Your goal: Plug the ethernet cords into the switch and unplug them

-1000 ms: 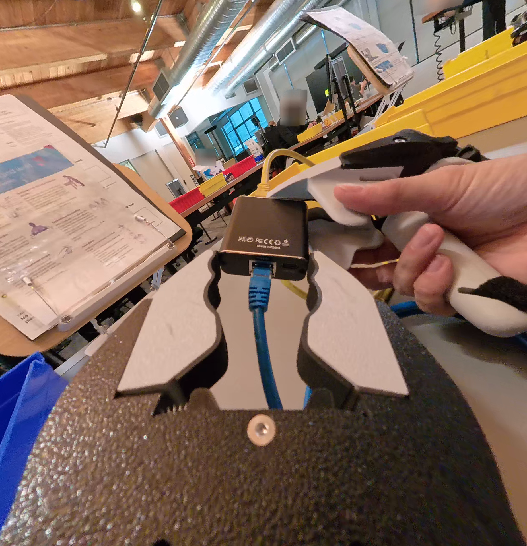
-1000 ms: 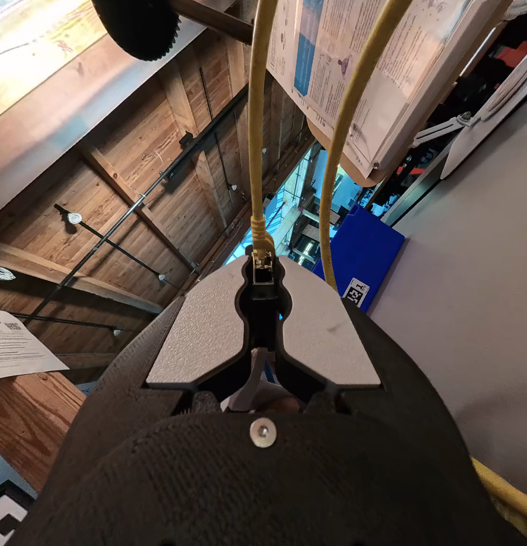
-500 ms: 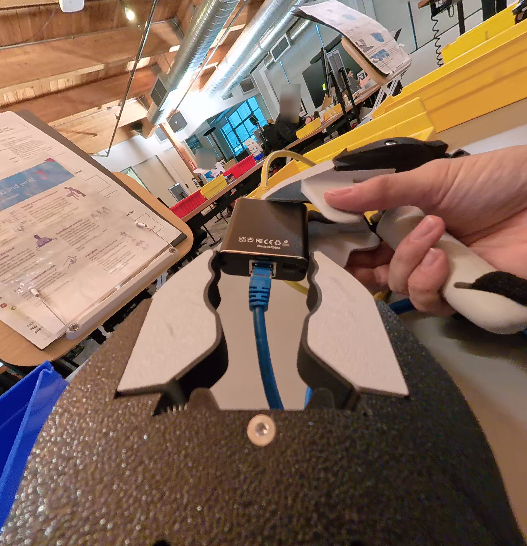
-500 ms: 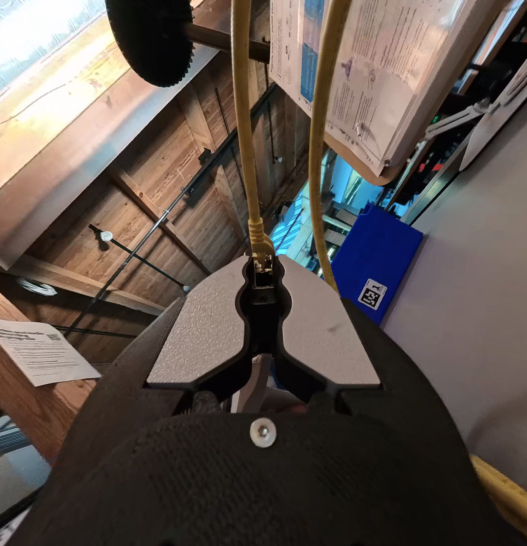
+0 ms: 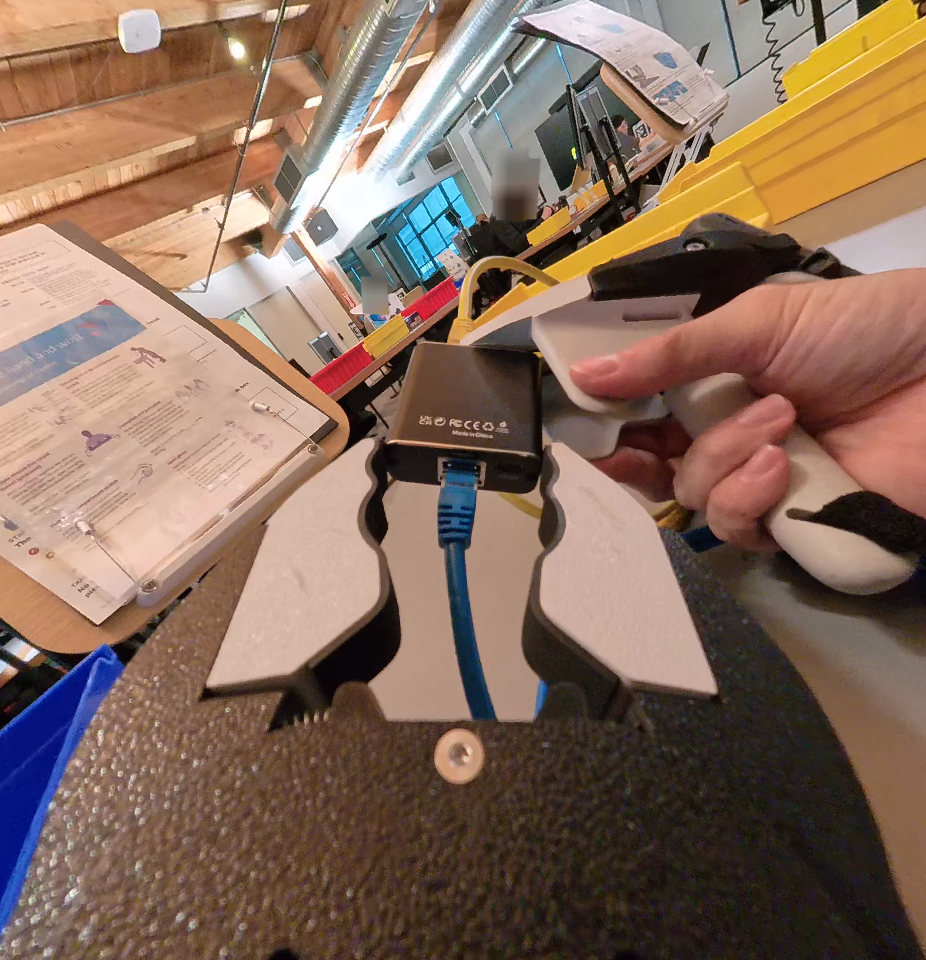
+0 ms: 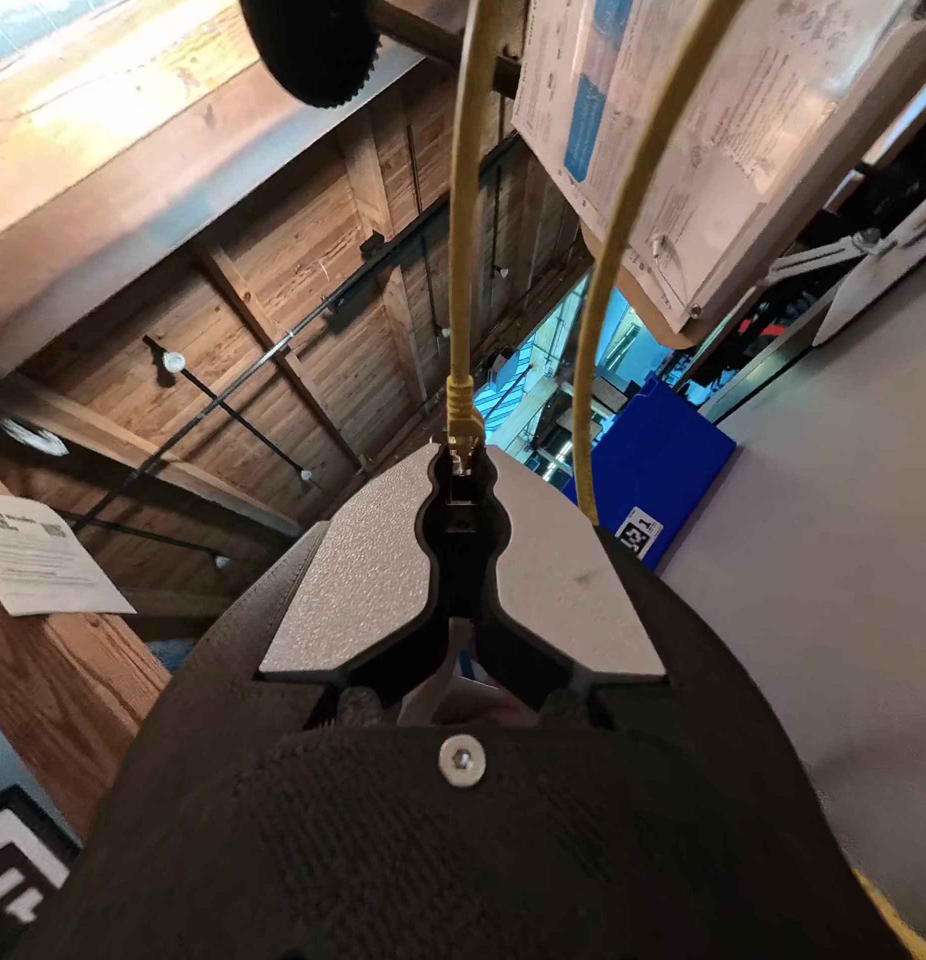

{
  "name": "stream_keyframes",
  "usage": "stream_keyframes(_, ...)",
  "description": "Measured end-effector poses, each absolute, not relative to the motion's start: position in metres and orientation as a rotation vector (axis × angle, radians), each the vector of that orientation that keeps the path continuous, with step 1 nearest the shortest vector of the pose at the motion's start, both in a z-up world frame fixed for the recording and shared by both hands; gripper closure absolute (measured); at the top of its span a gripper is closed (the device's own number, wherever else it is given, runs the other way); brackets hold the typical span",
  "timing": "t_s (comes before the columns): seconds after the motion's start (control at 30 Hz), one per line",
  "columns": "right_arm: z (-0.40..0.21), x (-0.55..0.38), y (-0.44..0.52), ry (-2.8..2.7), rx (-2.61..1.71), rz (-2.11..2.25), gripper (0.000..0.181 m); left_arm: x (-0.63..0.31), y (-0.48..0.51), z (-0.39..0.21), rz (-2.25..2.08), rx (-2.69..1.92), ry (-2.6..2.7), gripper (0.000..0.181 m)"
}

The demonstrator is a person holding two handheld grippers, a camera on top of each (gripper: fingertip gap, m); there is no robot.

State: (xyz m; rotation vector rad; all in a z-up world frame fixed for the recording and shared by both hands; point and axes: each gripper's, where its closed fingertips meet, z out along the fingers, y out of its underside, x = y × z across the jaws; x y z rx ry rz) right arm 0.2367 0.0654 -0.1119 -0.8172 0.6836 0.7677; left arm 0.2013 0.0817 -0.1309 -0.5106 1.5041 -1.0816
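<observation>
My left gripper [image 5: 463, 457] is shut on the near end of a small black switch [image 5: 466, 395] and holds it in the air. A blue ethernet cord [image 5: 463, 597] is plugged into the switch's near port and runs back between my fingers. A hand [image 5: 840, 363] holds my right gripper [image 5: 507, 332] at the switch's far end. In the right wrist view the right gripper [image 6: 462, 457] is shut on the yellow cord's plug [image 6: 460, 415]. The yellow cord [image 6: 585, 363] loops up and back down. I cannot tell whether this plug sits in the switch.
A tilted board with clear-covered instruction sheets [image 5: 113, 415] stands at the left. A blue bin [image 5: 24, 779] is below it and also shows in the right wrist view [image 6: 653, 478]. Yellow bins [image 5: 840, 119] line the far right. The grey table [image 6: 840, 571] lies at the right.
Both grips stay as they were. The switch and both grippers have tilted slightly together, so the background has shifted in both views. The blue cord stays plugged in.
</observation>
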Motion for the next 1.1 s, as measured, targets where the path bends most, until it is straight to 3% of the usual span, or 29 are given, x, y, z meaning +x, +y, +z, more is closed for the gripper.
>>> stream_keyframes(0.27, -0.104, 0.245, 0.063, 0.625, -0.791, 0.750, 0.173, 0.201, 0.083, -0.130, -0.920, -0.438, 1.473, 0.125)
stream_keyframes(0.73, -0.005, 0.224, 0.009, 0.195, -1.470, 0.187, 0.174, 0.200, 0.132, -0.115, -1.162, -0.696, 1.312, 0.125)
stream_keyframes(1.1, 0.016, 0.288, -0.067, 0.250, -1.679, 0.032, 0.173, 0.200, 0.126, -0.117, -1.185, -0.686, 1.348, 0.125)
